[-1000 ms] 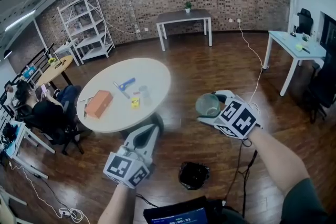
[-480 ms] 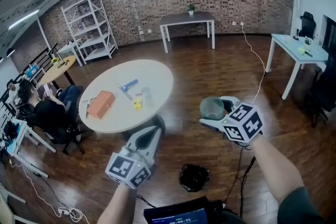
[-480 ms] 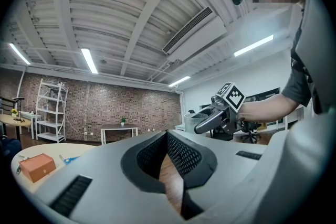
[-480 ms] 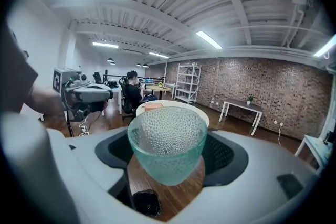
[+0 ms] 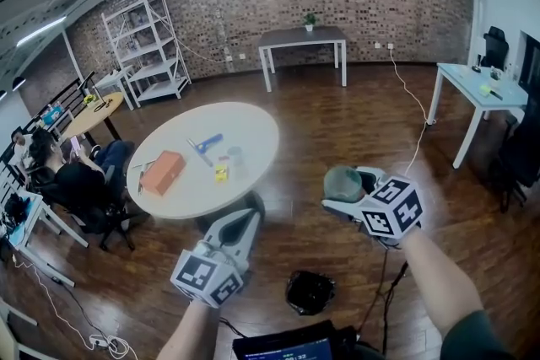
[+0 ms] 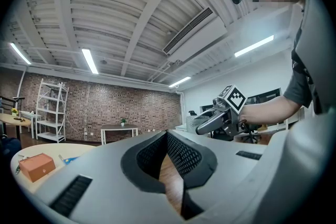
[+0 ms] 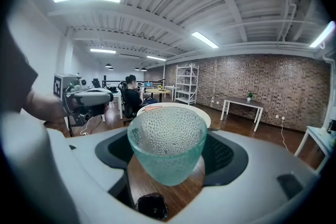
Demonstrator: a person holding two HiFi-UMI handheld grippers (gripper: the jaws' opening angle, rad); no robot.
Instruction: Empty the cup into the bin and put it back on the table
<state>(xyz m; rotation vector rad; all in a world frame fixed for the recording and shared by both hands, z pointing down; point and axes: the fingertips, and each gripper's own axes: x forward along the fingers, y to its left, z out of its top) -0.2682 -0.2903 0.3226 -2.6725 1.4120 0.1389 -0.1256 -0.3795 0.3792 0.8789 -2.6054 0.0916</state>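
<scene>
Since a second ago the right tool [image 5: 339, 195] has drifted a little lower and to the right in the head view, and the cup [image 7: 167, 140] it carries now shows more of its side than its mouth. Its jaws are closed on that cup, one pad on each flank of the dimpled blue-green glass, which sits between them with its rim tipped toward the tool's camera. Whether anything lies inside is hard to say through the textured wall. The cup hangs in the air over the wooden floor [image 5: 337, 122], clear of every surface.

The left tool [image 5: 250, 206] is held out level beside it, well apart. Its jaws are drawn together with only a sliver of floor showing between the pads, and nothing in them.

Below and between the two tools the black bin [image 5: 310, 292] stands on the floor, nearer the person than the cup is.

Farther out, the round bench [image 5: 253, 131] carries an orange box [image 5: 160, 170], a blue object [image 5: 203, 140], a small yellow piece [image 5: 220, 173] and a clear glass [image 5: 234, 154].
</scene>
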